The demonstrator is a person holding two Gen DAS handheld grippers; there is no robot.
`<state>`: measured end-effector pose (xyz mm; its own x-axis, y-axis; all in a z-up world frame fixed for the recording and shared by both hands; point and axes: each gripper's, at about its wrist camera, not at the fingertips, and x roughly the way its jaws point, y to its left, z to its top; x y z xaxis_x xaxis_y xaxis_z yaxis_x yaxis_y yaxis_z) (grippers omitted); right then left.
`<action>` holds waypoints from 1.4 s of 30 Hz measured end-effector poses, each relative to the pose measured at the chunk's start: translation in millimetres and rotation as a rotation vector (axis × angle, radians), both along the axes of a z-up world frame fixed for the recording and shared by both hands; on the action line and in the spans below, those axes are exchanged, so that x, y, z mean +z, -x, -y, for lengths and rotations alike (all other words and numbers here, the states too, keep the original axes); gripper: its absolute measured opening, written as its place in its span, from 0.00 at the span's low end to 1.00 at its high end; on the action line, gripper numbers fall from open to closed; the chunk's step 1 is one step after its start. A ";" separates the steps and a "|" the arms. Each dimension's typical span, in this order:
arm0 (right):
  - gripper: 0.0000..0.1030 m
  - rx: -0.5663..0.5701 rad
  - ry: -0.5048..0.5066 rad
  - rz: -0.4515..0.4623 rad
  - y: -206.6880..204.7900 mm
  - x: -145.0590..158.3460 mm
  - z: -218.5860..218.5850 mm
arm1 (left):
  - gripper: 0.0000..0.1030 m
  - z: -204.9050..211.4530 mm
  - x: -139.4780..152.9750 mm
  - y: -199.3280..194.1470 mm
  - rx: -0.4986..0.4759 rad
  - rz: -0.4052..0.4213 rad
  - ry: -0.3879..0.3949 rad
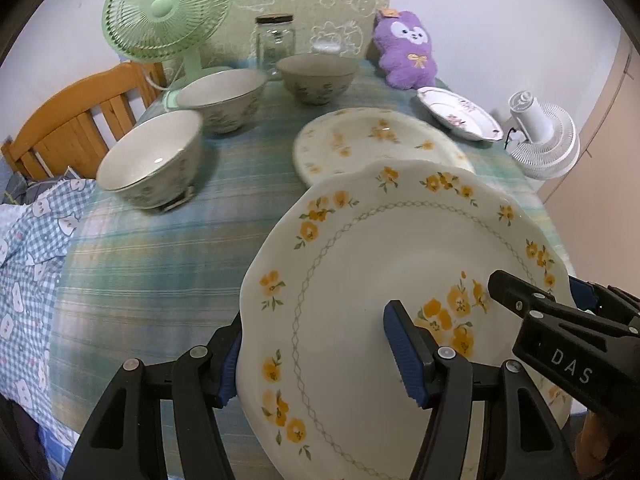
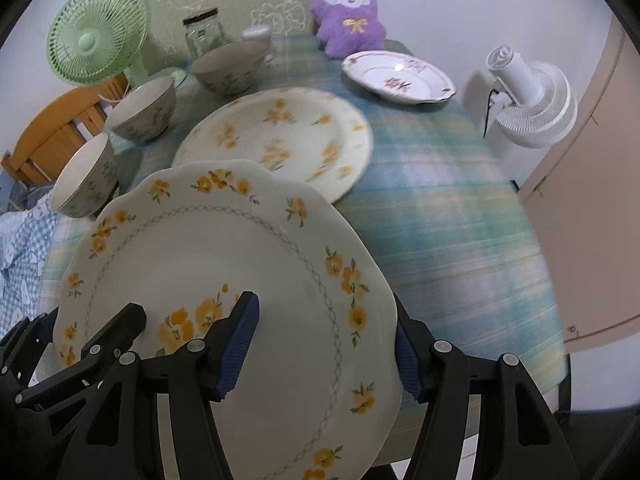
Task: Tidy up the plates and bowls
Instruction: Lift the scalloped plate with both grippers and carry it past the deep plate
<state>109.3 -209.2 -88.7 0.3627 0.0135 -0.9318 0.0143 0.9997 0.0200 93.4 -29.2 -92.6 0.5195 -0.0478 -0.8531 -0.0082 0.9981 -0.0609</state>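
Yellow-flower plate (image 1: 400,280) sits nearest, held off the table w/ both grippers: our left gripper (image 1: 320,360) clamps its left rim, right gripper (image 2: 324,344) clamps the right rim. Behind it lies a matching plate (image 2: 280,136); three bowls (image 1: 150,160) stand left.

Left gripper (image 1: 320,356), right gripper (image 2: 326,354): both clamped.
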 end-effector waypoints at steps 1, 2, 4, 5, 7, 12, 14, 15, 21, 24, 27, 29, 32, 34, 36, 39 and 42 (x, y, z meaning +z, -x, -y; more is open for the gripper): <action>0.64 0.004 0.003 0.004 -0.6 1.6 8.7 | 0.62 8.8 0.9 -0.6 0.004 0.006 0.001; 0.64 0.007 0.007 0.009 -0.8 2.8 16.9 | 0.62 19.6 1.9 -3.5 0.007 0.011 0.003; 0.64 0.009 0.011 0.015 -2.9 4.8 34.7 | 0.62 35.5 3.2 -6.9 0.008 0.020 0.008; 0.64 0.007 0.014 0.016 -4.6 5.1 45.0 | 0.62 44.6 3.6 -8.8 0.006 0.025 0.007; 0.64 0.001 0.019 0.017 -8.1 4.3 62.1 | 0.62 63.7 2.4 -13.2 -0.004 0.029 0.011; 0.64 -0.008 0.029 0.028 -13.4 1.6 101.2 | 0.62 91.9 -6.3 -21.0 0.002 0.041 0.024; 0.64 -0.023 0.035 0.018 -15.9 -3.8 115.1 | 0.62 104.6 -12.0 -26.2 -0.005 0.033 0.032; 0.64 -0.032 0.036 0.009 -16.5 -7.1 121.3 | 0.62 110.4 -14.9 -28.3 -0.012 0.024 0.035; 0.64 -0.070 0.030 -0.045 -16.9 -28.7 149.9 | 0.62 136.4 -31.7 -34.6 -0.035 -0.010 0.030; 0.64 -0.074 0.030 -0.061 -19.4 -38.5 153.7 | 0.62 142.1 -40.0 -39.1 -0.028 -0.027 0.022; 0.64 -0.074 0.027 -0.073 -22.8 -46.1 156.4 | 0.62 143.1 -46.2 -39.7 -0.024 -0.039 0.018; 0.64 -0.073 0.021 -0.074 -24.4 -50.4 156.9 | 0.62 144.6 -51.0 -42.3 -0.018 -0.049 0.013; 0.64 -0.067 0.023 -0.069 -27.2 -54.0 155.2 | 0.62 144.9 -54.2 -45.1 -0.010 -0.053 0.003; 0.64 -0.064 0.018 -0.078 -29.2 -56.7 154.7 | 0.62 143.5 -56.7 -46.9 0.004 -0.061 0.010; 0.64 -0.058 0.017 -0.080 -30.5 -57.1 155.6 | 0.64 143.4 -57.1 -48.3 0.011 -0.063 0.011; 0.66 -0.049 0.004 -0.088 -31.4 -56.7 155.7 | 0.64 143.9 -57.6 -49.4 0.013 -0.069 0.009; 0.68 -0.036 -0.010 -0.107 -33.8 -56.8 156.4 | 0.67 146.1 -53.5 -49.2 0.010 -0.060 -0.008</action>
